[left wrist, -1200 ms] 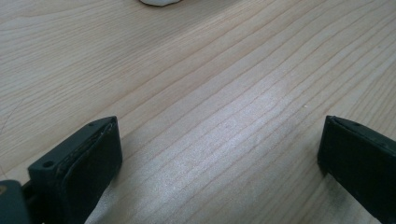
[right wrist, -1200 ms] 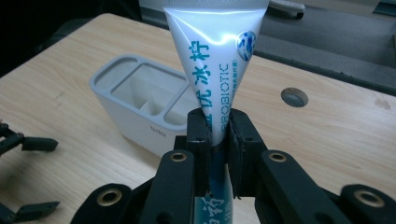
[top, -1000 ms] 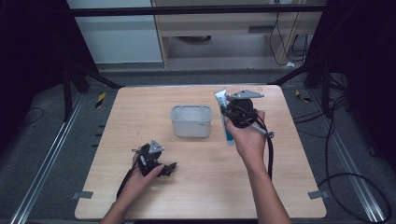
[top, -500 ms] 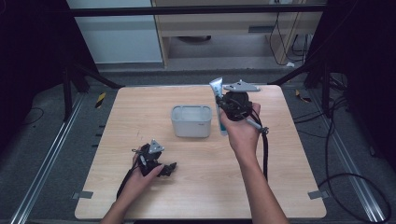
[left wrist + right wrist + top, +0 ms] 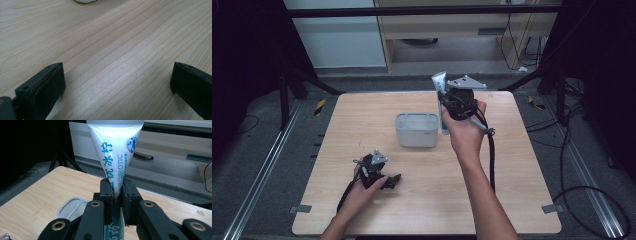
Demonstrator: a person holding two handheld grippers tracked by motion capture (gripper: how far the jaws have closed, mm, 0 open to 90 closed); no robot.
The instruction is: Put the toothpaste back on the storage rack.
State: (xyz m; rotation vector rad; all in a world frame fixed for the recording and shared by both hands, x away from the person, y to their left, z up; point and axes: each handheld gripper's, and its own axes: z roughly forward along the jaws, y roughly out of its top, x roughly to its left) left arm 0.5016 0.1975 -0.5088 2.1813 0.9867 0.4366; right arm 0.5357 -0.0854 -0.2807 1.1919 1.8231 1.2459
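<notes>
My right gripper (image 5: 445,103) is shut on a white and blue toothpaste tube (image 5: 441,84), held upright above the table just right of a grey rectangular container (image 5: 416,129). In the right gripper view the tube (image 5: 117,152) stands clamped between the two jaws of my right gripper (image 5: 116,195), crimped end up, with the container (image 5: 70,207) low at the left. My left gripper (image 5: 393,179) rests low on the wooden table (image 5: 522,165) at the front left. Its jaws stand wide apart over bare wood in the left gripper view, where my left gripper (image 5: 117,80) holds nothing.
A black cable (image 5: 490,155) trails down from the right gripper along the forearm. Cabinets and a desk stand beyond the table's far edge. Black frame struts flank both far corners. Bare wood lies between the container and the left gripper.
My right gripper has carried the tube leftward and slightly up, closer to the container's right side. The left gripper has stayed put.
</notes>
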